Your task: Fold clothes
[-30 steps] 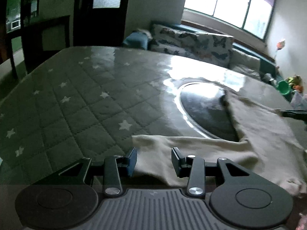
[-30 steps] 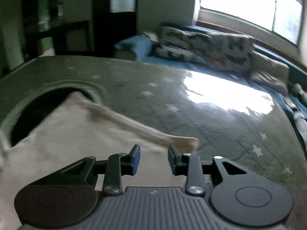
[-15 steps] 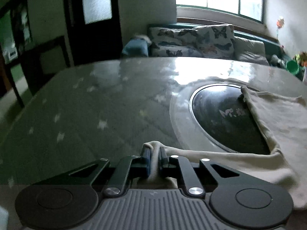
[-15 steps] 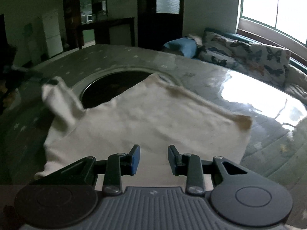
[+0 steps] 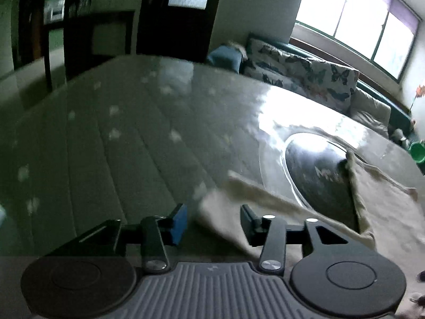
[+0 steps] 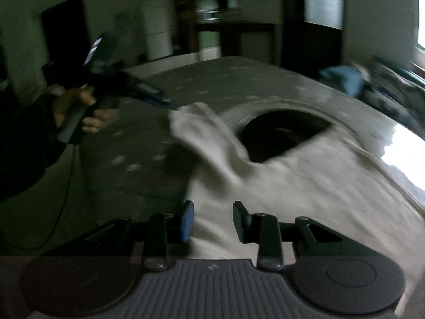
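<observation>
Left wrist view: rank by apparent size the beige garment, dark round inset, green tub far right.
1. beige garment, widest, though nearest the camera.
2. dark round inset, partly covered by the garment.
3. green tub, tiny, but farthest off and cut by the frame edge.

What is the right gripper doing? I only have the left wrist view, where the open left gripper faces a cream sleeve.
Observer: The right gripper is open, poised over the cream garment, gripping nothing.
Operator: Is the sleeve lying flat?
Observer: No, the sleeve looks lifted, with a shadow beneath it. Blur hides whether the left gripper touches it.
Operator: Who is holding the left gripper?
Observer: A bare left hand grips its handle.
</observation>
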Demonstrator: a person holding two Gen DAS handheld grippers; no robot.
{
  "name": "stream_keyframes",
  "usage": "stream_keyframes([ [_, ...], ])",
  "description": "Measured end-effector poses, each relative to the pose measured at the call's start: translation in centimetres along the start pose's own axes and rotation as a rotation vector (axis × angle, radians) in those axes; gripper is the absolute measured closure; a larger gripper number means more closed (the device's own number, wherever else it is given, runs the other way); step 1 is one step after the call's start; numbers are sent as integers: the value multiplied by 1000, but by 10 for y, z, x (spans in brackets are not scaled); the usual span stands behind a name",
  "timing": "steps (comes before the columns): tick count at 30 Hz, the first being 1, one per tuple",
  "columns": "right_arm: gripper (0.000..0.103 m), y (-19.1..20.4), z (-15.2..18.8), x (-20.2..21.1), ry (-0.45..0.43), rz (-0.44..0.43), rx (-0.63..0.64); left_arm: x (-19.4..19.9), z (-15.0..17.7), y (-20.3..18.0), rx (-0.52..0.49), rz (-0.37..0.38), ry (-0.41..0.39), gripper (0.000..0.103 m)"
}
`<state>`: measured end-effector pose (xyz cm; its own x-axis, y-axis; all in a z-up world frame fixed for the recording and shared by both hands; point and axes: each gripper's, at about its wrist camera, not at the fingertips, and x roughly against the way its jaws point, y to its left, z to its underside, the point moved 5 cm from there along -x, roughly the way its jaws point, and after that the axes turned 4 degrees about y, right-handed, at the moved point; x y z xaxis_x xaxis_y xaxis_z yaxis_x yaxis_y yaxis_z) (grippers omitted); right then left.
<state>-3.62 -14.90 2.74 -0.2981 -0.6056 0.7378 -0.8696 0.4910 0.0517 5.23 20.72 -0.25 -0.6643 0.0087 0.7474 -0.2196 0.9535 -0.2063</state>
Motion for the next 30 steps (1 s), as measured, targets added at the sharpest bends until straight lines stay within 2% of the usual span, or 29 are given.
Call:
stream_keyframes([
  [2,71,14,-7,-16,15,-5,54,-5,4,3,23,-4,17,52],
  [4,71,21,-12,-31,29,4,82,-6,4,5,32,-16,1,52],
  [8,71,20,-14,-53,63,29,79,-11,-2,1,7,-36,-5,54],
  [9,71,18,-13,-57,75,34,66,-13,-3,-1,-6,-45,-8,59],
  [10,71,16,-11,-61,85,36,55,-15,-4,-4,-19,-46,-11,72],
  [11,72,15,-9,-63,88,37,47,-18,-5,-7,-35,-55,-16,80],
  [12,75,14,-8,-63,83,39,44,-21,-6,-10,-49,-63,-20,83],
  [14,90,12,-8,-63,78,53,27,-27,-9,-17,-65,-72,-27,93],
  [15,100,9,-9,-62,75,46,6,-28,-10,-18,-57,-69,-25,93],
  [18,100,6,-7,-52,61,-1,-29,-22,-18,-20,-37,-67,-51,94],
  [22,100,6,-3,-34,41,-96,-56,-9,-26,-26,-79,-88,-105,94],
  [23,99,7,0,-33,43,-101,-46,-9,-24,-27,-89,-90,-105,94],
  [26,85,14,9,-37,76,-126,-16,-19,-18,-26,-97,-106,-75,94],
  [30,84,15,10,-22,37,-126,-30,-28,-14,-20,-56,-101,-49,89],
])
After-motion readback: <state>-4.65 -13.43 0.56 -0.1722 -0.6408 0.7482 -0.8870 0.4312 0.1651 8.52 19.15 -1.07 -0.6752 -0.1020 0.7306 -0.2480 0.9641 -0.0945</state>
